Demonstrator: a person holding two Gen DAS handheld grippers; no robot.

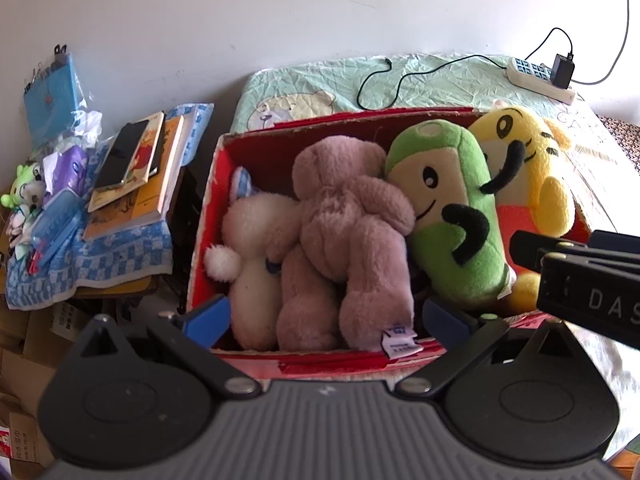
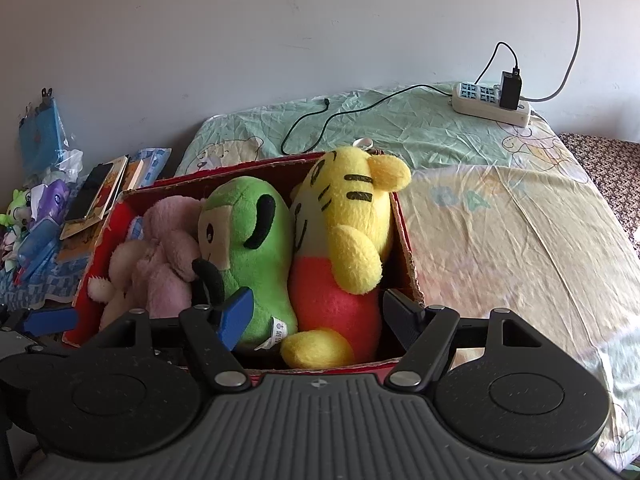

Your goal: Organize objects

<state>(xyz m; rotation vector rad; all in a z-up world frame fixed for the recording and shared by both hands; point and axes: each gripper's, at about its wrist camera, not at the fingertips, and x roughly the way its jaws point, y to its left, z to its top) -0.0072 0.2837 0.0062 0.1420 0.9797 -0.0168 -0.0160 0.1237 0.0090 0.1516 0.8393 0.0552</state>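
Box (image 1: 208, 216): red cardboard, glossy print, rough frayed rim. Pink bear (image 1: 352, 240), white rabbit (image 1: 248, 264), green toy (image 1: 452, 216), yellow tiger (image 2: 352, 240): fuzzy plush cloth. Sheet (image 2: 500, 216): thin crinkled cloth. Towel (image 1: 120, 252): rough checked terry. Phone (image 1: 120, 156): glossy glass. Power strip (image 2: 492, 104): smooth plastic. Left gripper (image 1: 326, 316) and right gripper (image 2: 320, 312): matt black plastic, ribbed grey base, metal rivets.

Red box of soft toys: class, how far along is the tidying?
Done: the red box holds the white plush, pink bear, green plush and yellow tiger. In hand: nothing; both jaws open. Left: seemingly the small toys beside the books.
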